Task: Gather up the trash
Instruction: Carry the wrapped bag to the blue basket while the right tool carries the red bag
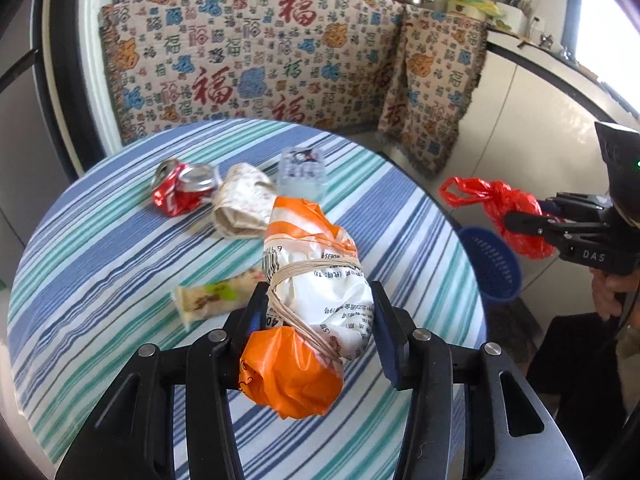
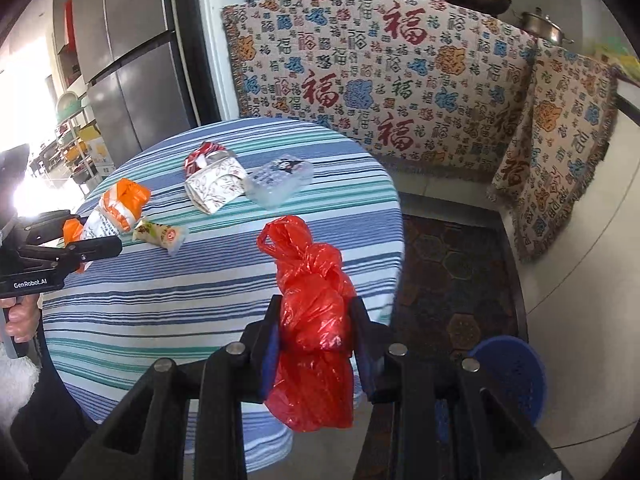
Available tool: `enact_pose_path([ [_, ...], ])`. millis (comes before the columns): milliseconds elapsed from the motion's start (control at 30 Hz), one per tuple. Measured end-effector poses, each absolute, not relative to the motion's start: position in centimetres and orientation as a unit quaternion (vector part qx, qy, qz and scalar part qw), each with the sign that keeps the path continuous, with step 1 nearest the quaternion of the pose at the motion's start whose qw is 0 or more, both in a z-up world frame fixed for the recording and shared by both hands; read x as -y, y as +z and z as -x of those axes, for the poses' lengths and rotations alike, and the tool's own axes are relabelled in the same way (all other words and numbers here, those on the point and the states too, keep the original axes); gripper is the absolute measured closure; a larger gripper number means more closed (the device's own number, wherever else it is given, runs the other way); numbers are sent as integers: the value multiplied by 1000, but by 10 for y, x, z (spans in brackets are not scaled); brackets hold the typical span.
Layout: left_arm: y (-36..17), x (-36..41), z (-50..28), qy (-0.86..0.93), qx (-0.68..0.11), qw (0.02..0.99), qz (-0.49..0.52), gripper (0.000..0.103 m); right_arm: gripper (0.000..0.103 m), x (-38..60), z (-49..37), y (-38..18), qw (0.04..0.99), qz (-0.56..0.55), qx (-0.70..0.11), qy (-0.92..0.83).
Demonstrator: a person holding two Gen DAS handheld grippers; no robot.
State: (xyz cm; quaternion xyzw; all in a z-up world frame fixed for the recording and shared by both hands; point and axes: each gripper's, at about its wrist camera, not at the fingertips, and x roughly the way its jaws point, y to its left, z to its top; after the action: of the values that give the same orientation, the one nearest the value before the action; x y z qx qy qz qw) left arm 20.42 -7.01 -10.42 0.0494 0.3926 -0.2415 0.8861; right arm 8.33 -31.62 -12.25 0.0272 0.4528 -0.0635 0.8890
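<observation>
My left gripper (image 1: pixel 318 298) is shut on an orange-and-white plastic bundle (image 1: pixel 308 280) tied with rubber bands, held above the striped table (image 1: pixel 100 248). The same bundle (image 2: pixel 114 210) shows at the left of the right wrist view. My right gripper (image 2: pixel 316 320) is shut on a knotted red plastic bag (image 2: pixel 316 320), lifted near the table's right edge; that red bag (image 1: pixel 508 208) appears at the right of the left wrist view. On the table lie a crushed red can (image 1: pixel 182 188), a crumpled paper cup (image 1: pixel 240 206), a clear plastic box (image 1: pixel 302 174) and a snack wrapper (image 1: pixel 216 298).
A blue perforated bin (image 2: pixel 516 380) stands on the floor right of the table, also seen as the blue bin (image 1: pixel 492 264). A patterned blanket (image 1: pixel 256 60) covers furniture behind. A grey fridge (image 2: pixel 128 60) stands at the far left. A hand (image 2: pixel 20 316) holds the left gripper's handle.
</observation>
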Motion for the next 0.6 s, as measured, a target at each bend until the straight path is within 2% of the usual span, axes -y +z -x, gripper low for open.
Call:
enact_pose_path([
  [333, -84, 199, -201, -324, -379, 865, -59, 54, 71, 413, -12, -101, 889, -68, -423, -163],
  [600, -88, 299, -204, -381, -378, 841, -70, 54, 71, 485, 30, -99, 881, -97, -401, -231],
])
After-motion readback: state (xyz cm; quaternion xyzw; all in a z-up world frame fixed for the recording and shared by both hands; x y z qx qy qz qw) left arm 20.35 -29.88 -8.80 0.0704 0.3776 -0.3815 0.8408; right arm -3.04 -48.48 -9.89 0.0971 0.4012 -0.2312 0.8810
